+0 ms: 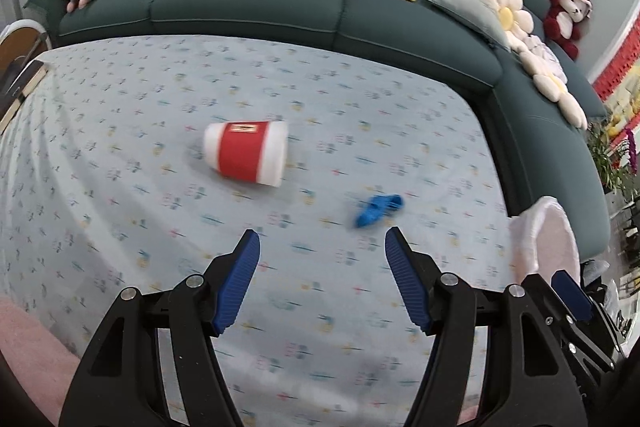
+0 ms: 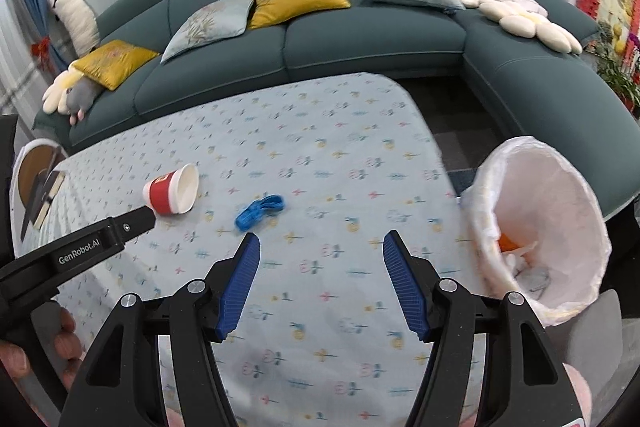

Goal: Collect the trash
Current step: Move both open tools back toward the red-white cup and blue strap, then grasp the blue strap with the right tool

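Left gripper (image 1: 322, 243): jaws spread wide, nothing between the blue pads; held above the table (image 1: 120, 187), short of the cup.
Right gripper (image 2: 321, 245): jaws spread wide, nothing between the pads; held above the table, on the near side of the cup and to its right.
Cup (image 1: 248, 151): red band on white, lying on its side on the table, mouth toward the right in the left wrist view. Touched by neither gripper. In the right wrist view the cup (image 2: 173, 191) lies just beyond the tip of the left gripper's finger (image 2: 136, 221); contact cannot be told.
Blue scrap (image 1: 378, 209): small crumpled piece, flat on the table, right of the cup and nearer the grippers; apart from the cup. In the right wrist view the scrap (image 2: 259, 211) lies just ahead of the right gripper's left pad.
Bin (image 2: 540, 223): lined with a white bag, far right of the cup, past the table's right edge, mouth tilted toward the camera. Orange and white pieces lie inside.
Table: covered with a pale blue patterned cloth; carries the cup and scrap.
Sofa (image 2: 360, 39): dark teal, behind the cup, beyond the table's far edge; carries yellow and grey cushions and plush toys.
Books (image 2: 44, 199): left of the cup, at the table's left edge.
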A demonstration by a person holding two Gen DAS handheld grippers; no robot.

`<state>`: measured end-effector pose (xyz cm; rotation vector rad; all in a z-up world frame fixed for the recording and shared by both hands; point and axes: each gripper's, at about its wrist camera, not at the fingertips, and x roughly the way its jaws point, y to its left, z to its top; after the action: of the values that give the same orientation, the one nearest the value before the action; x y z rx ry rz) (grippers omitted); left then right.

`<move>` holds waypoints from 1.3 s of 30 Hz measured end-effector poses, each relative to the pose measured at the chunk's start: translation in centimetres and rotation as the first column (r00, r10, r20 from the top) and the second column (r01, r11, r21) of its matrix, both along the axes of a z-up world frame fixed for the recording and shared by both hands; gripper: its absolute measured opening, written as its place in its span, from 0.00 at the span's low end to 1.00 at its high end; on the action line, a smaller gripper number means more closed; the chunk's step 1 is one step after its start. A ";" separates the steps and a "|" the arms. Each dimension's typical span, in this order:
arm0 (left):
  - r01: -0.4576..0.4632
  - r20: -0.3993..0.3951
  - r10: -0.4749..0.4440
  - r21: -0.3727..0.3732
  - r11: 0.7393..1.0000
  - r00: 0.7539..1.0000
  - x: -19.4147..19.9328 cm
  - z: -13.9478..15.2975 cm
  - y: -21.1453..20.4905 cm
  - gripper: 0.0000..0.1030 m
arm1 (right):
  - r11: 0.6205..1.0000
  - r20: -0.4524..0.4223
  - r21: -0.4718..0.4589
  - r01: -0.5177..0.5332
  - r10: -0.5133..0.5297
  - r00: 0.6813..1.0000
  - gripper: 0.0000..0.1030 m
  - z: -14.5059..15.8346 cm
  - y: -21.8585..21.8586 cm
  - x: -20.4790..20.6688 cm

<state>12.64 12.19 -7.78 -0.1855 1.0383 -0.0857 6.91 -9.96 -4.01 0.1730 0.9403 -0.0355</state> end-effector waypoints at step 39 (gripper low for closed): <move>0.120 -0.186 -0.117 0.004 0.993 0.976 13.2 -10.4 3.8 0.41 | 1.000 -0.213 0.019 -0.008 0.012 0.977 0.35 -12.1 7.5 12.8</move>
<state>25.85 16.04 -18.15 -0.1192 1.2353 -0.1717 19.67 -2.47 -16.10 0.1838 1.1556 -0.0362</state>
